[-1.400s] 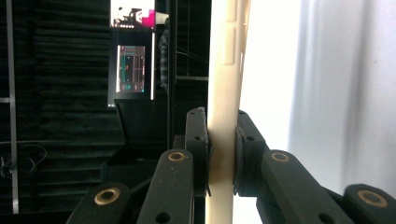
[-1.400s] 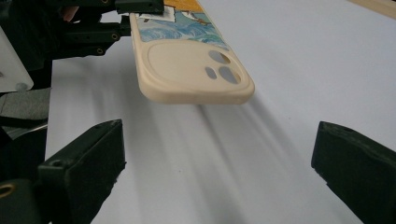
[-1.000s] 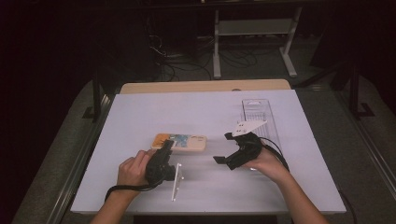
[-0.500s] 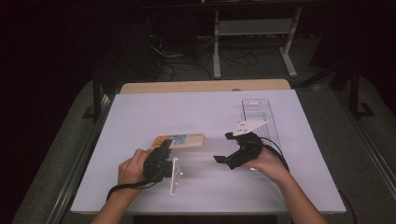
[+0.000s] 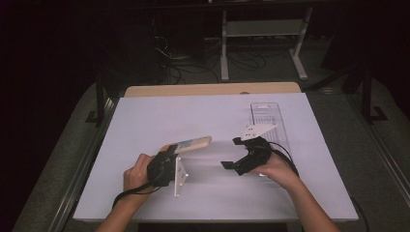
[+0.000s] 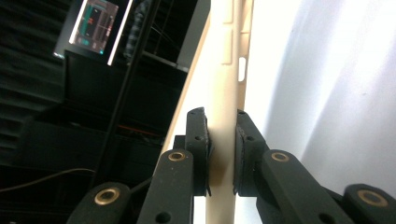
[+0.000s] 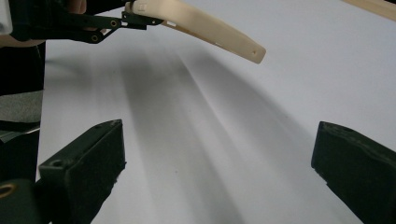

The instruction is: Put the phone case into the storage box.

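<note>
Now our left gripper (image 5: 170, 153) fingers pinch the cream phone case (image 5: 191, 144) by one end, clear of the tabletop (image 5: 203, 116), so our right gripper (image 5: 231, 154), fingers wide, can receive it.

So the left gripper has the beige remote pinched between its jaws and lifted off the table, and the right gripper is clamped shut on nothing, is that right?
Not quite. The right gripper is open: in the right gripper view its jaws stand wide apart over the bare white table. The rest holds: the left gripper pinches the beige remote, lifted off the table.
</note>
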The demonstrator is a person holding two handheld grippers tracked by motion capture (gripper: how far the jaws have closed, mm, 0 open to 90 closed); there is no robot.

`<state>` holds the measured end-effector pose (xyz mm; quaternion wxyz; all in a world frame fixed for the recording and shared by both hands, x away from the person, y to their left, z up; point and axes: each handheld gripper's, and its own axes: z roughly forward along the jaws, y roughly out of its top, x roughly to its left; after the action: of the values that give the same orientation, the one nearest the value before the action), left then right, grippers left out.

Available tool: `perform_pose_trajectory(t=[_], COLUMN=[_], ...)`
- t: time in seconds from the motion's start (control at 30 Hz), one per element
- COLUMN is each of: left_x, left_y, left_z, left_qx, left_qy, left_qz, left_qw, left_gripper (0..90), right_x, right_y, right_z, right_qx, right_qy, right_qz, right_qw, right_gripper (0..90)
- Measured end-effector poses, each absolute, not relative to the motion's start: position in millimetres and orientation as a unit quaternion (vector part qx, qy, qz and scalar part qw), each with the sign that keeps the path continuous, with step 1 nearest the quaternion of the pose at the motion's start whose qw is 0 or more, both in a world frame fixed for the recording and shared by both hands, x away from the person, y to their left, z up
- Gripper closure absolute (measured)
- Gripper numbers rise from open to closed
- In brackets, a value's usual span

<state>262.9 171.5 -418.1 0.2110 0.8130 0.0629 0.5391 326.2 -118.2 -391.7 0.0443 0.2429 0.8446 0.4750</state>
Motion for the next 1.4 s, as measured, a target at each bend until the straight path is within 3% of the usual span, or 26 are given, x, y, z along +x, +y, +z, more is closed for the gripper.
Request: perform_pose_trajectory(t=[0.63, 1.4], left_x=[270.8, 280.2], left_y=[181.4, 188.6], left_z=[-404.2, -397.8], left_qx=[0.829, 0.821], left_qy=[0.175, 0.25], left_qz=[0.439, 0.352], left_qw=[0.298, 0.372], left_gripper=[78.8, 78.8], right_x=[326.8, 327.4], right_y=[-118.0, -117.7], right_z=[-391.7, -392.1], right_qx=[0.248, 0.25], right_qy=[0.846, 0.846], right_qz=[0.471, 0.47], right_qw=[0.039, 0.039], right_gripper=[2.5, 2.7])
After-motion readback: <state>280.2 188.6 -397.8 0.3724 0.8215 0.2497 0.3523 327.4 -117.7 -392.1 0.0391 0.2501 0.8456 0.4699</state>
